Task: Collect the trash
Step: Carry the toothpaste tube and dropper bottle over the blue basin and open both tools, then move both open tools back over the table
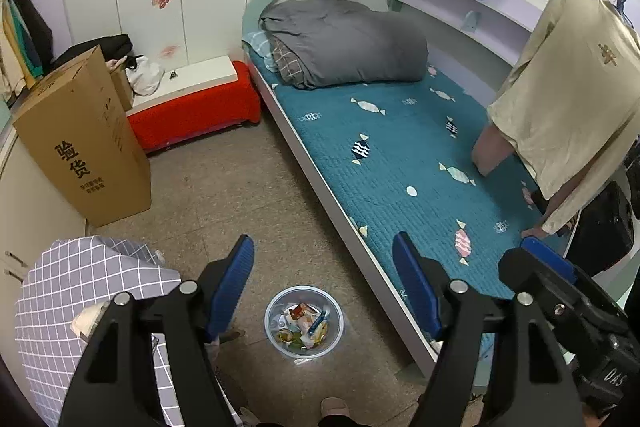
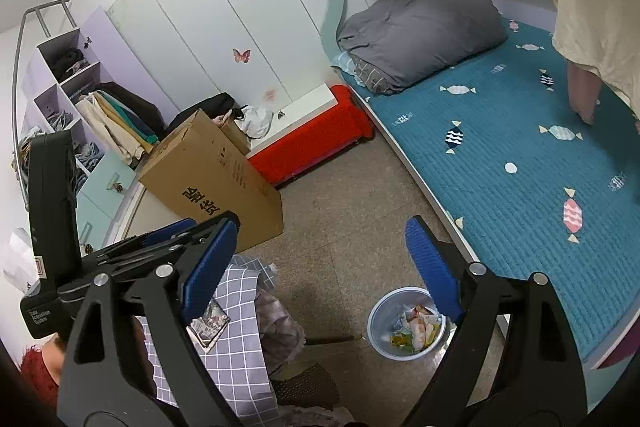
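Note:
A small clear trash bin (image 1: 304, 323) stands on the tiled floor beside the bed, holding wrappers and paper scraps (image 1: 306, 325). It also shows in the right wrist view (image 2: 406, 325). My left gripper (image 1: 324, 267) is open and empty, held high above the bin. My right gripper (image 2: 320, 247) is open and empty, also high above the floor, with the bin under its right finger. The right gripper's body (image 1: 560, 291) shows at the right of the left wrist view. The left gripper's body (image 2: 120, 255) shows at the left of the right wrist view.
A bed with a teal quilt (image 1: 400, 155) and a grey folded duvet (image 1: 344, 43) runs along the right. A tall cardboard box (image 1: 84, 139) and a red bench (image 1: 192, 115) stand at the left. A grey checked cloth (image 1: 80, 291) covers furniture below. A beige shirt (image 1: 576, 87) hangs over the bed.

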A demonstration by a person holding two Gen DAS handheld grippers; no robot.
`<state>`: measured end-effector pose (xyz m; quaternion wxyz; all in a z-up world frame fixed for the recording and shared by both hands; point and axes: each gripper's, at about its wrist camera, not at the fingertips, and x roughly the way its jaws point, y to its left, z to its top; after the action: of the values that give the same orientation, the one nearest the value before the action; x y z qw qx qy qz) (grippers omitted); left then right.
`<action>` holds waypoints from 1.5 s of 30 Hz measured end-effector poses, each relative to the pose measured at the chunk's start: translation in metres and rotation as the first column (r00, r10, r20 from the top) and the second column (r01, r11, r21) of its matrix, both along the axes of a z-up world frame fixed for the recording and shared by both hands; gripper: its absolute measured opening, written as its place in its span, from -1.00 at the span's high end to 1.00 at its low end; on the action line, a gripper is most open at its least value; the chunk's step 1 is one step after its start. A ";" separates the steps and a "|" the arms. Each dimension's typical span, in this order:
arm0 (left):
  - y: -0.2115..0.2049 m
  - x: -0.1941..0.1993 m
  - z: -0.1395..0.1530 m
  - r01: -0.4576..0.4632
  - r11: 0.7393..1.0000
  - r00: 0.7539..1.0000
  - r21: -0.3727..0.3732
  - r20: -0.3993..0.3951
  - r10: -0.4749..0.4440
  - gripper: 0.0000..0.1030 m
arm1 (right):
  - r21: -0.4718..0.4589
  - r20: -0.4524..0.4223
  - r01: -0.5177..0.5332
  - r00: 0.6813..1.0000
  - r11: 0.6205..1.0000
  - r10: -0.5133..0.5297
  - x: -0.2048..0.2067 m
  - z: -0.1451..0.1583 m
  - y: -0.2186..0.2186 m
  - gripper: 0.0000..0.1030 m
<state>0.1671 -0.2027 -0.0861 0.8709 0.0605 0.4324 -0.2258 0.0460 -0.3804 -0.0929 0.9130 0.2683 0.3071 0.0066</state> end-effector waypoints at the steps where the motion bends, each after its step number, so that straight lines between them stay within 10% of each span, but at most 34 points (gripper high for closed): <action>1: 0.002 -0.002 0.000 -0.006 1.000 1.000 0.003 0.002 0.006 -0.37 | -0.002 0.001 -0.007 1.000 1.000 0.007 0.000 0.001 0.002 -0.65; 27: 0.129 -0.030 0.001 -0.286 0.958 0.958 -0.003 0.004 0.286 -0.39 | -0.003 -0.030 -0.293 0.956 0.956 0.292 0.023 -0.006 0.100 -0.67; 45: 0.345 -0.001 -0.078 -0.574 0.818 0.797 -0.044 -0.261 0.545 -0.38 | 0.037 -0.240 -0.498 0.837 0.866 0.492 0.087 -0.082 0.269 -0.69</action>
<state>0.1660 0.1423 -0.1636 0.8427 -0.1502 0.5169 0.0108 0.1331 -0.1112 -0.1745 0.8396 0.1664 0.4746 0.2055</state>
